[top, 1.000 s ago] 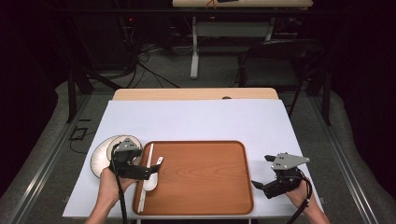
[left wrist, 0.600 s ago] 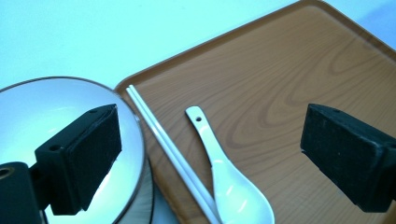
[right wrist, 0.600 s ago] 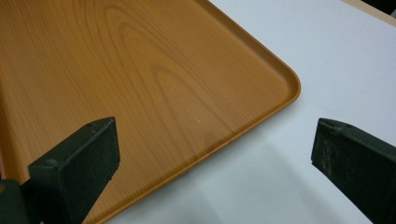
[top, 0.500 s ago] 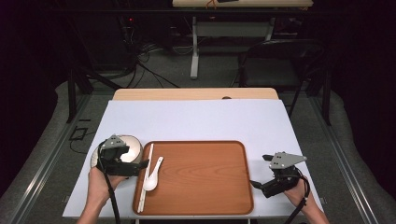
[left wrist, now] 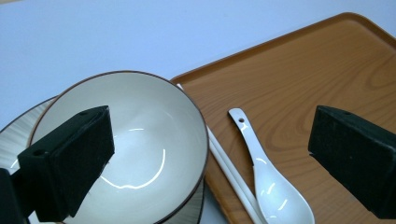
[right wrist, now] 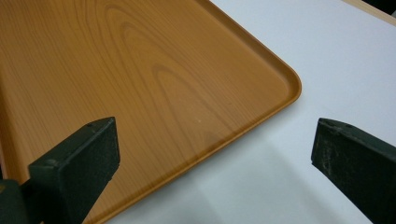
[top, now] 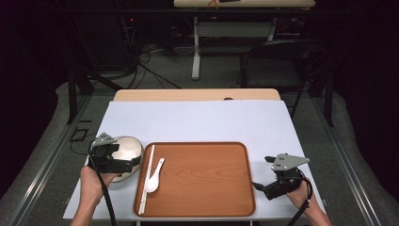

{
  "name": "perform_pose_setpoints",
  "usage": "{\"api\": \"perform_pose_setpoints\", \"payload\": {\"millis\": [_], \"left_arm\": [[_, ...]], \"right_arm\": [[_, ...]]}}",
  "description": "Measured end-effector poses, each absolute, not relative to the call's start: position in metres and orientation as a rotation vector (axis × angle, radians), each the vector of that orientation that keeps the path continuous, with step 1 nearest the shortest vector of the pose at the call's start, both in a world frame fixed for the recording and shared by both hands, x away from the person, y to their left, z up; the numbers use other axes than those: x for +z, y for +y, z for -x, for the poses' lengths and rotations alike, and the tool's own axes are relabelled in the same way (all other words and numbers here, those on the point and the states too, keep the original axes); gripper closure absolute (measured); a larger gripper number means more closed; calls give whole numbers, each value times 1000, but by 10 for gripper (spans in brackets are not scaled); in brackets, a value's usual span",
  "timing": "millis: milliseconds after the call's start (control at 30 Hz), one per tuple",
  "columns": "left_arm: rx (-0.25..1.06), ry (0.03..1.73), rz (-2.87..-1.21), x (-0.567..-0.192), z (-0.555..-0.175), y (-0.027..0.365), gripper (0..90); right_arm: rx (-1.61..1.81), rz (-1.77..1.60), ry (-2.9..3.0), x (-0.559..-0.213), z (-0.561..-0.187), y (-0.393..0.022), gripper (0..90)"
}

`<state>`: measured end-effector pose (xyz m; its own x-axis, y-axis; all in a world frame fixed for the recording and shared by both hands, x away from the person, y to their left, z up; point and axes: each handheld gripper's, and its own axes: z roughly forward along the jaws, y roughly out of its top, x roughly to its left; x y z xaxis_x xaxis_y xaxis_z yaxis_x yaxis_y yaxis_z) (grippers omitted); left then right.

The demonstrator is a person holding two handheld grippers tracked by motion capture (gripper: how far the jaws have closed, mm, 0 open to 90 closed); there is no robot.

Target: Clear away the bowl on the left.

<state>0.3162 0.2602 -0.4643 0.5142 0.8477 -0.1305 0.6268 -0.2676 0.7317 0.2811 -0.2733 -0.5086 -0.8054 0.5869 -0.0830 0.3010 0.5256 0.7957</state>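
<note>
The wooden tray (top: pixel 207 176) serves as the landmark. Just off its left edge a white bowl (top: pixel 123 155) sits on a plate (left wrist: pixel 11 140), and the left gripper (top: pixel 136 162) hovers over the bowl, covering much of it in the high view. The plate is nearly hidden under the bowl; only a streaked sliver of its rim shows in the left gripper view. That gripper's jaws have just been opening and stand wide apart, with nothing clamped. Along the tray's left side lie white chopsticks (top: pixel 147 176) and a white spoon (top: pixel 154 178); their near ends are cut off in the left gripper view. Just off the tray's right edge the right gripper (top: pixel 256 184) rests low over the pale surface (top: pixel 197 120), jaws apart and empty, beside the tray's rounded corner.
</note>
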Motion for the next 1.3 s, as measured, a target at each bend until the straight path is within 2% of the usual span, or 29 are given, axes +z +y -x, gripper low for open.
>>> {"api": "perform_pose_setpoints", "payload": {"millis": [1300], "left_arm": [[381, 1456, -1878, -495, -346, 313, 3]], "right_arm": [[1163, -742, 2430, -509, -280, -274, 7]]}}
